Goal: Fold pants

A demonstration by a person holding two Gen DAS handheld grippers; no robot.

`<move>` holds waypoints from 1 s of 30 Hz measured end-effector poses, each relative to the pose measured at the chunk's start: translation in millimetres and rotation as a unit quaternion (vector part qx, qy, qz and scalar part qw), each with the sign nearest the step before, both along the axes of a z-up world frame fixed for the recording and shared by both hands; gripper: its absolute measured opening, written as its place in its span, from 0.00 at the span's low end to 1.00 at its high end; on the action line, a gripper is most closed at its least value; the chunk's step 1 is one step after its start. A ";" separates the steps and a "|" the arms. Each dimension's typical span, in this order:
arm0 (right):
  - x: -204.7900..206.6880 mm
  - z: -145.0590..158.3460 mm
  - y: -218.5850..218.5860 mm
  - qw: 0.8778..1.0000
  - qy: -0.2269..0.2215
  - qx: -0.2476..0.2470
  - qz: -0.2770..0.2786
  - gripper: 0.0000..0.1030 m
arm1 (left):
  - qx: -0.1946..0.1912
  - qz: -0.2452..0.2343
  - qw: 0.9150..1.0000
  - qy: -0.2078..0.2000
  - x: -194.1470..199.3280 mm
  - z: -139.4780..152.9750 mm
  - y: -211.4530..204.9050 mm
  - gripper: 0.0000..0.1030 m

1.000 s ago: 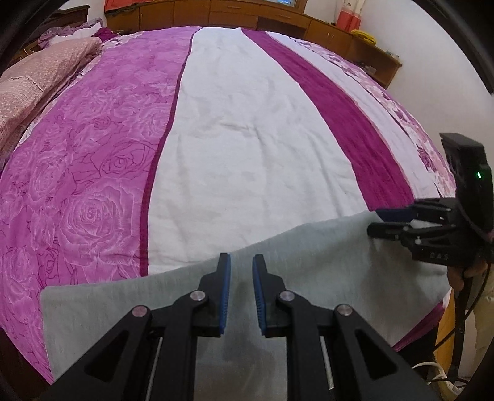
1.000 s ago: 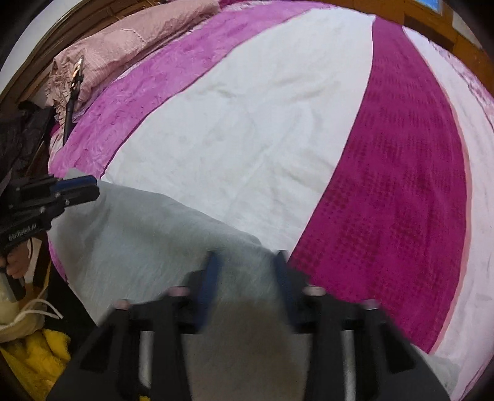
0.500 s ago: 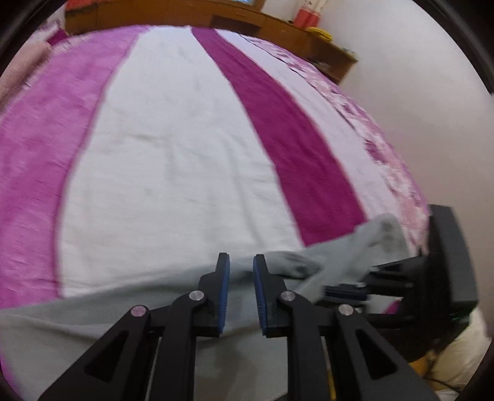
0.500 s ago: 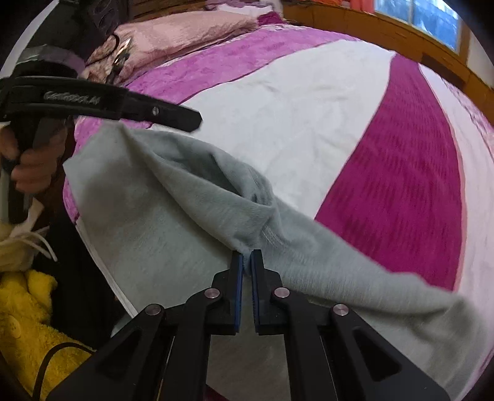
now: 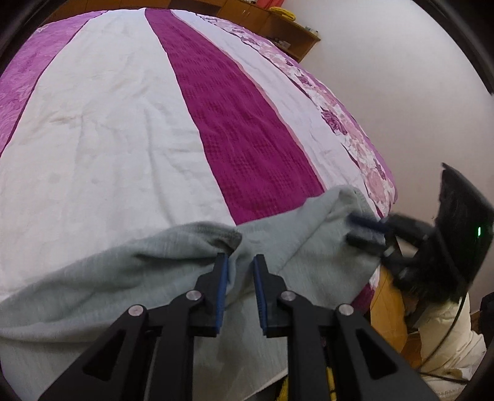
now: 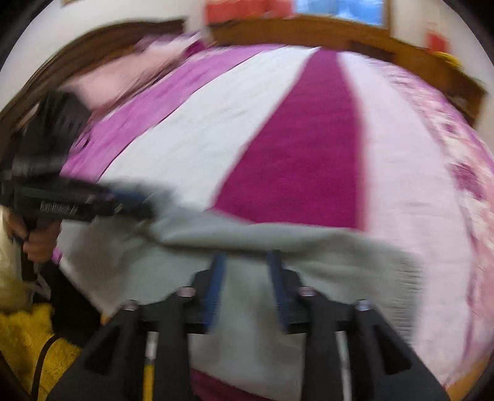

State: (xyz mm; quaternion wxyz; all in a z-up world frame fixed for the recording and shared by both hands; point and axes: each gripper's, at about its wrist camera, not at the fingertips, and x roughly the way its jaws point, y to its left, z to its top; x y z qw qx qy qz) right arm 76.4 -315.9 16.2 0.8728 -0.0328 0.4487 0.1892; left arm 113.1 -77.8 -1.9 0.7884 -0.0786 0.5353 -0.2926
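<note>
Grey pants (image 5: 173, 271) lie bunched across the near edge of the striped bed (image 5: 129, 129). The left tongs (image 5: 240, 271) pinch a fold, while the right tongs (image 5: 367, 231) (blurred) are opening at the pants' far corner.

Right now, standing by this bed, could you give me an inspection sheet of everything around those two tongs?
Surface: striped purple-and-white bedspread, wrinkled.
Job's things: grey pants at the near edge, partly folded over, one fold lifted.
Clutter: yellow fluffy thing beside the bed.
Tongs: left tongs apparently closed on a pants fold; right tongs opening, cloth behind the gap, not pinched.
Cables: black cable trailing below the right tool.
Surroundings: wooden cabinets, white wall, pink pillow.
</note>
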 end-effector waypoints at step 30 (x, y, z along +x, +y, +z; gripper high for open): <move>29.7 -66.8 -116.9 0.981 0.053 0.071 -0.174 0.37 | 0.141 0.058 0.984 -0.090 74.5 -29.1 -30.5 0.07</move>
